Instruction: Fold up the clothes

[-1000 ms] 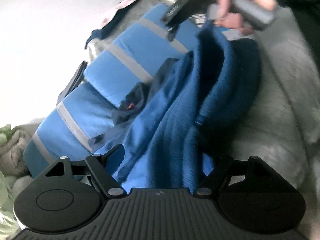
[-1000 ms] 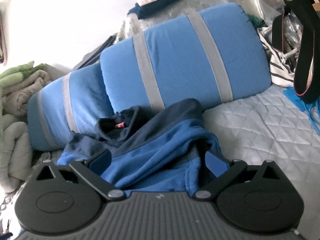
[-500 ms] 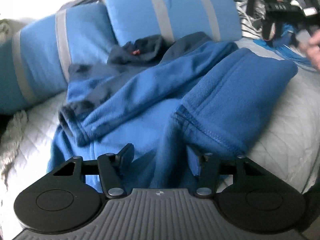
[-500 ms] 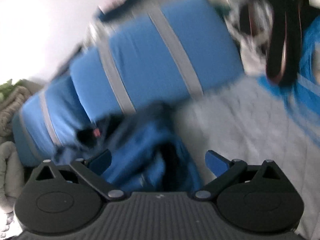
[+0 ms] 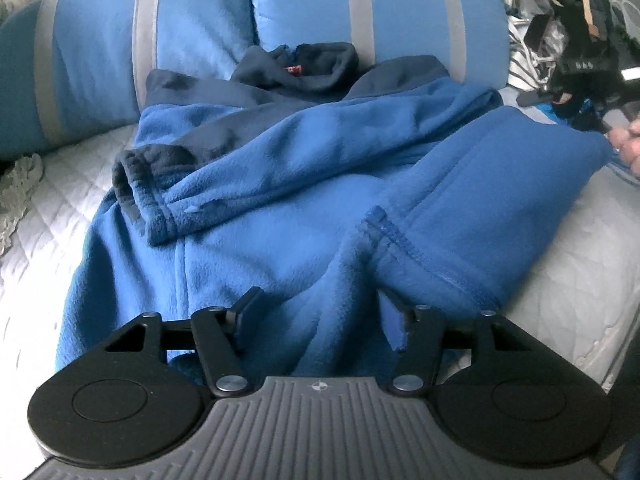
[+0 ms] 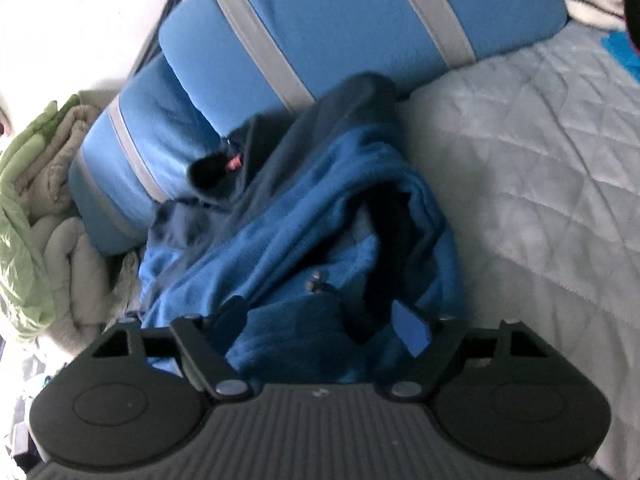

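Blue fleece jacket [image 5: 304,184] bunched btwn both jaws: left gripper [image 5: 320,320] opening, right gripper [image 6: 324,320] closing.

This is a bedroom in a home. A bed [image 5: 60,208] with a pale quilted cover fills both views, and two blue pillows [image 5: 192,40] with grey stripes lean along its far edge. A blue fleece [image 5: 280,184] lies spread on the quilt in front of them. Folded green and beige blankets [image 6: 36,200] are piled off the bed's left edge, and bags [image 5: 580,48] and striped cloth clutter its far right corner.
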Tool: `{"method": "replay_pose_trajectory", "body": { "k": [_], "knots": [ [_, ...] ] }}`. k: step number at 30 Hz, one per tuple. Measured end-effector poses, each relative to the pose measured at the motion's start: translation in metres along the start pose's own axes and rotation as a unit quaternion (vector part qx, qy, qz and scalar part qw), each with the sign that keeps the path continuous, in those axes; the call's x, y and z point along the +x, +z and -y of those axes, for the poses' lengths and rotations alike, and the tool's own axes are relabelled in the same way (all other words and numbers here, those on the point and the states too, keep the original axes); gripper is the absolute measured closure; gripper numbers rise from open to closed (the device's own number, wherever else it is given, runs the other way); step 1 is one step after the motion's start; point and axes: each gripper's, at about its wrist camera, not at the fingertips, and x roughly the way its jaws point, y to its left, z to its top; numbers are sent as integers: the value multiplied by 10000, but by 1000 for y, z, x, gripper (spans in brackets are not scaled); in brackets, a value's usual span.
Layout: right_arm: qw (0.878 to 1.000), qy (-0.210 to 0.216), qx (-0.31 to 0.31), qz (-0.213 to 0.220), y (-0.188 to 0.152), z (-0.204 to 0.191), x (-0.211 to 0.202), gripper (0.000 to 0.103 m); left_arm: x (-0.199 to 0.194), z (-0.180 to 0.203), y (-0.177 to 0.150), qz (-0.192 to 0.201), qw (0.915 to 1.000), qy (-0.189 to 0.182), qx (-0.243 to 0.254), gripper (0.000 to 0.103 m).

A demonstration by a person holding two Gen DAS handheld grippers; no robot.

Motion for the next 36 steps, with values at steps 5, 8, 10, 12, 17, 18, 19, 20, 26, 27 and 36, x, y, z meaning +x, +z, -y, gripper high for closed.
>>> {"method": "replay_pose_trajectory", "body": {
  "k": [5, 8, 10, 12, 17, 18, 19, 20, 26, 27, 36],
  "knots": [
    [9996, 139, -92, -221, -4, 5, 4, 66, 1, -2, 0, -10, 10000, -26, -76, 39],
    [9958, 77, -906, 116, -12, -19, -9, 82, 0, -3, 0, -21, 9999, -42, -136, 38],
    [9867, -9, -1585, 357, -20, -39, -16, 85, 0, -3, 0, -25, 9998, -50, -171, 38],
    [9701, -176, -2364, 518, -32, -57, -18, 85, 0, -3, 0, -17, 9998, -43, -176, 37],
    [9455, -756, -3154, 282, -41, -70, 7, 84, 0, -2, 0, -8, 9999, -9, -164, 37],
    [9472, -834, -3090, 186, -39, -67, 12, 80, 0, -2, 0, -6, 9999, -9, -165, 37],
    [9487, -911, -3025, 89, -37, -64, 17, 76, 0, -2, 0, -4, 9999, -12, -168, 37],
    [9501, -989, -2960, -8, -35, -60, 22, 65, 0, -2, 0, -1, 9999, -16, -170, 37],
    [9589, -863, -2691, -268, -29, -42, 36, 58, 0, -2, -1, 27, 9999, -9, -162, 36],
    [9598, -851, -2661, -274, -29, -40, 37, 58, 0, -2, -1, 30, 9999, -4, -158, 36],
    [9617, -858, -2581, 331, -26, -51, 18, 91, -1, -5, -4, 167, 9995, -46, -257, 31]
  ]
}}
